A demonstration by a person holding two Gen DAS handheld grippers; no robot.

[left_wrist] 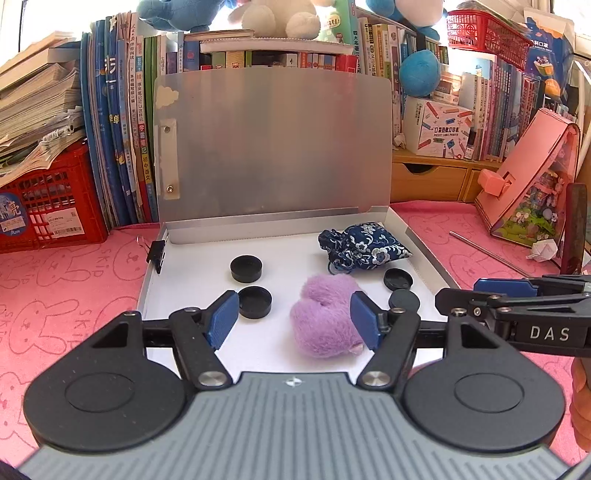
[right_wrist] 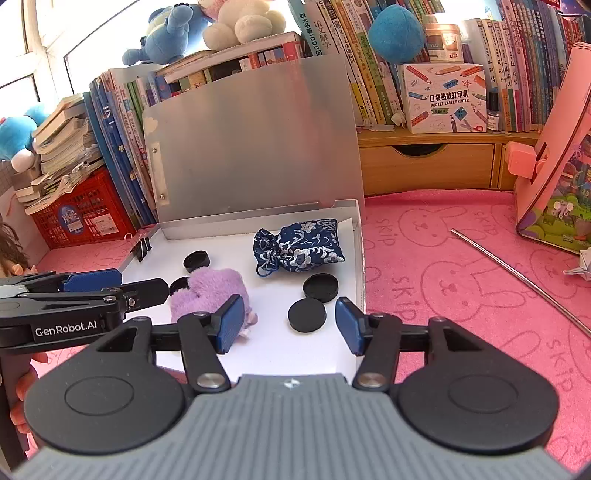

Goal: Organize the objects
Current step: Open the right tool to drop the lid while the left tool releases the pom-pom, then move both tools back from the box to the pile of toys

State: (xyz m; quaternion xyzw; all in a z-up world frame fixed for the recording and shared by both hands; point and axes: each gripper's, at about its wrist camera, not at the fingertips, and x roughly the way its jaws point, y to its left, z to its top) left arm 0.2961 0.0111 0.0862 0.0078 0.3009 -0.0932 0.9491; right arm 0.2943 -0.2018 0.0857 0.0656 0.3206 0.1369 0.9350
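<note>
- We see our left gripper (left_wrist: pixel 291 319) close up, with its blue pads wide apart and nothing between them.
- Our right gripper (right_wrist: pixel 290 324) is spread wide too and holds nothing.
- Just past the left pads lies a fluffy purple toy (left_wrist: pixel 325 321) on the white floor of a flat open box (left_wrist: pixel 151 280).
- Four small black caps sit in the box with it: one cap (left_wrist: pixel 255 302) by the left pad, one cap (left_wrist: pixel 246 268) behind that, and two more (right_wrist: pixel 307 314) (right_wrist: pixel 320 287) near the right wall.
- A blue flowered pouch (right_wrist: pixel 299 245) lies farther back in the box, near the right back corner.
- A black binder clip (left_wrist: pixel 157 251) is clipped on the left wall of the box.
- The silver lid (left_wrist: pixel 273 147) of the box stands up at the back.
- The box rests on a pink cloth with bunny drawings (right_wrist: pixel 461 280).
- A thin metal rod (right_wrist: pixel 517 273) lies on the cloth to the right, well apart from the box.
- A pink toy house (left_wrist: pixel 528 177) stands tilted at the far right.
- A red crate (left_wrist: pixel 48 199) on the left has a messy pile of books on top.
- Many books (left_wrist: pixel 122 122) stand in a row behind the lid.
- Blue and white plush toys (right_wrist: pixel 210 29) sit on top of the books.
- A wooden drawer (right_wrist: pixel 424 166) sits under the shelf on the right, with a white printer box (right_wrist: pixel 447 99) above it.
</note>
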